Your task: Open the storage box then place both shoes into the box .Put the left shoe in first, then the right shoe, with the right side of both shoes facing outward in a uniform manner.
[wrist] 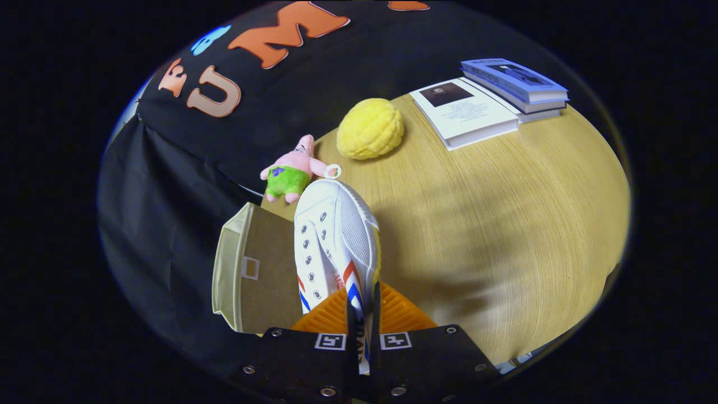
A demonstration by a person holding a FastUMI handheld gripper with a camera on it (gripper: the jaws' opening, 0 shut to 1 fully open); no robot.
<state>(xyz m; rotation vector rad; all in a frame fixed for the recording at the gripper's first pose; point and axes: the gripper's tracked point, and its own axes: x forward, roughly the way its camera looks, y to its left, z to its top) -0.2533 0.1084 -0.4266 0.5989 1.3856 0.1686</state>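
Farthest left sits the beige fabric storage box (241, 275), its brown inner panel facing up, at the edge of the round light-wood table (505, 224). Just right of it, the white canvas lace-up shoe (334, 235) with red and blue side stripes hangs toe-forward, overlapping the box's right side. The gripper (363, 314) has its fingers pinched nearly together on the shoe's heel-side wall, holding it. Beyond the toe lies a small pink star-shaped plush toy (291, 168) in green shorts, then a yellow bumpy round plush (370, 129). Farther right rest a white paperback book (465, 115) and a blue-covered book stack (513, 84), side by side.
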